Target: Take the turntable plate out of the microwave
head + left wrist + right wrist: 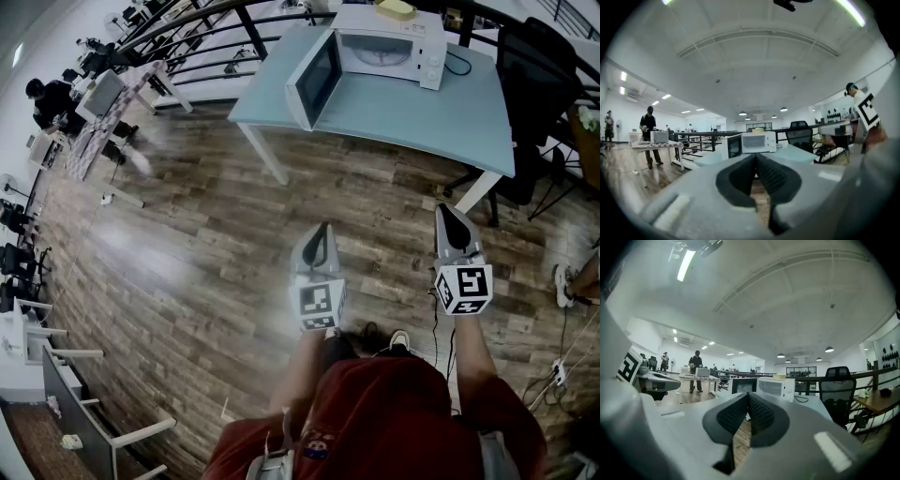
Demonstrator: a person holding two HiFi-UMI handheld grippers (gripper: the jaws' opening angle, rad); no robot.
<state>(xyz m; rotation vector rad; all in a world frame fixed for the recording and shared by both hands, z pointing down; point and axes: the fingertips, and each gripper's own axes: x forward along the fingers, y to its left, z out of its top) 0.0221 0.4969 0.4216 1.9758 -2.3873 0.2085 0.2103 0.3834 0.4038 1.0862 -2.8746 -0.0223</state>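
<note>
L gripper (323, 230) and R gripper (446, 214) hovering side by side, level, both clenched on nothing; ribbed black pads meeting at tips. Bare wood-plank floor (234, 244) lying open btwn grippers and table (412, 117), well apart. Table showing smooth pale-blue top and white legs, its near edge running across ahead. Boxy white microwave (427, 42) sitting toward far side of top, dark-glass door (316, 80) standing open at its left end. Turntable plate (384, 54) lying inside cavity, pale, round, faint. Yellow block (394, 9) resting on microwave roof. Black office chair (530, 56) crowding table's right end; black railing (202, 42) running behind
</note>
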